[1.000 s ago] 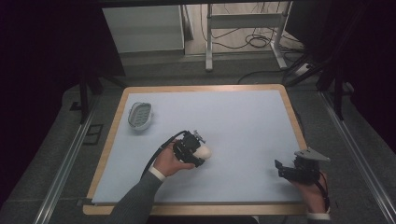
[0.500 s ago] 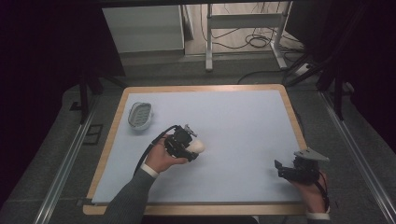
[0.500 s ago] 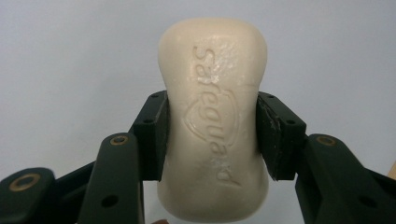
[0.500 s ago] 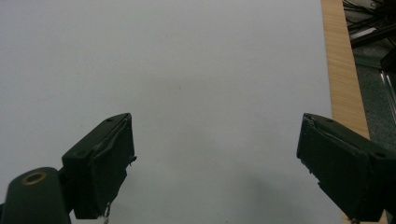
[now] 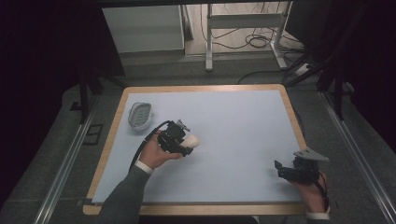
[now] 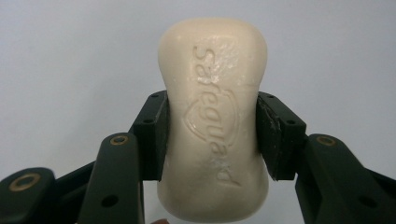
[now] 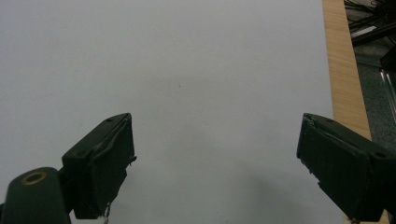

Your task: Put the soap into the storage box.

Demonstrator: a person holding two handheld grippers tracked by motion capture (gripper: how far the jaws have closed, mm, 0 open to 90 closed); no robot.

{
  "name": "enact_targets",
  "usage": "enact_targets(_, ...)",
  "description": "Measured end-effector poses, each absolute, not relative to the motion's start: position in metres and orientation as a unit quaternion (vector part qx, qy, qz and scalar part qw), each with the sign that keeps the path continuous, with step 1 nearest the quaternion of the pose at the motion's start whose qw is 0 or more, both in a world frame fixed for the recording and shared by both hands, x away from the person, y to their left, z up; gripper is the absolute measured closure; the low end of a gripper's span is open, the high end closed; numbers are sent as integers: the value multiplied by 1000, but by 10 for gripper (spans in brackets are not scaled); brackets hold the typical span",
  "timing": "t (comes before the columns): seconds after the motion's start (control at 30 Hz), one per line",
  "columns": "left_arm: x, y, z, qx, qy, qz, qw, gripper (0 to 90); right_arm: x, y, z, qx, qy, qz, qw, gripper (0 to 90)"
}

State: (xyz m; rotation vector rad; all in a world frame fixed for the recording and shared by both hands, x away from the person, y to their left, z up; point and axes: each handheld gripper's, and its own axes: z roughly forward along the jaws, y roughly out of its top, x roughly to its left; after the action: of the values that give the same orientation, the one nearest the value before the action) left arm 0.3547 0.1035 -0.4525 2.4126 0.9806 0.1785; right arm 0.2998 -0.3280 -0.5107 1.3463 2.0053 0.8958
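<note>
A cream bar of soap (image 6: 215, 116) with a stamped brand name stands lengthwise between the two black jaws of my left gripper (image 6: 211, 135), whose pads press on its narrow waist. From above, the left gripper (image 5: 184, 142) hovers over the left-centre of the table with the pale soap (image 5: 192, 140) sticking out to the right. A white soap dish (image 5: 140, 115) sits near the table's left edge, up and left of that hand. My right gripper (image 5: 280, 169) rests near the front right corner; its jaws (image 7: 215, 168) stand wide apart with only bare table between them.
The pale blue table top (image 5: 233, 121) has a wooden rim (image 5: 292, 116). Dark floor, metal rails and a stand with cables lie beyond the far edge.
My left hand has carried the soap left and a little away from me, toward the dish. The right hand has stayed where it was.
</note>
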Motion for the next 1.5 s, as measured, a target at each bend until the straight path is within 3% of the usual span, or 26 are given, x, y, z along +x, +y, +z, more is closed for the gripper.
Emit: enact_targets(1.5, 387, 157, -415, 868, 409, 106, 261, 495, 301, -330, -513, 504, 748, 331, 278, 109)
